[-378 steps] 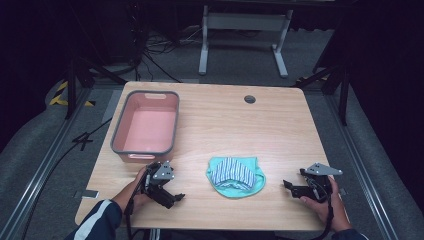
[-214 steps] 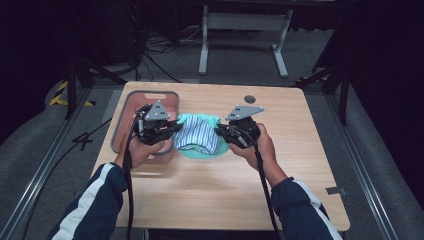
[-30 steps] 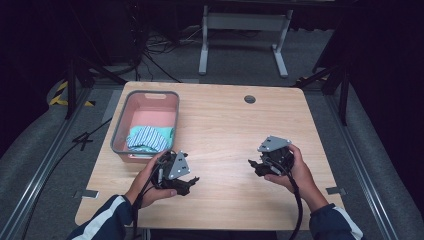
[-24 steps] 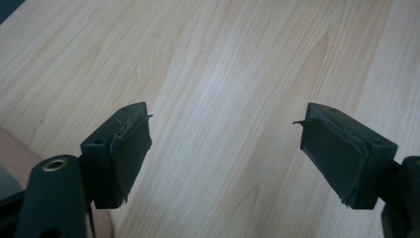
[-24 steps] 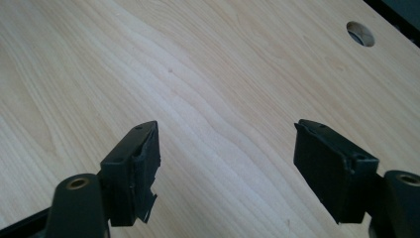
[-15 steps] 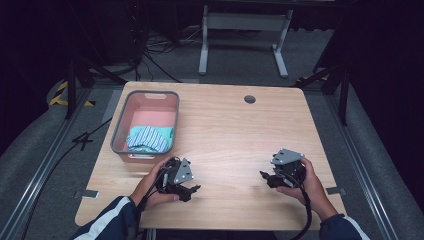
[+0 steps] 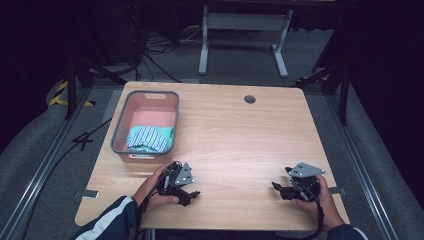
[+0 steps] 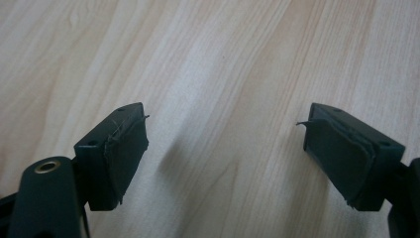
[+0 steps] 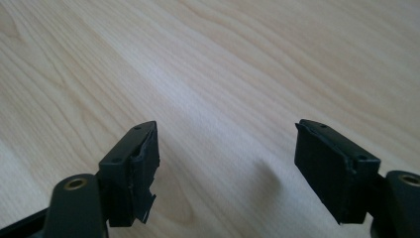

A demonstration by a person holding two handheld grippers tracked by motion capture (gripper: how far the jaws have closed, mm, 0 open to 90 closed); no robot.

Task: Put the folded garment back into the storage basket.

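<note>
From above, a light wooden table (image 7: 240, 135) carried a pink, grey-rimmed plastic basin (image 7: 119, 131) at ten o'clock, a striped teal-and-white cloth (image 7: 148, 138) bunched inside. The left gripper (image 7: 189, 196) sat at seven o'clock, the right gripper (image 7: 278, 189) at five, well apart. A round grommet hole (image 7: 250, 99) lay at twelve. Left gripper view: jaws spread over bare wood. Right gripper view: jaws likewise parted, holding nothing.

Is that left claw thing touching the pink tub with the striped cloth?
Apart. In the high view, bare table shows between the left gripper and the pink tub.
</note>
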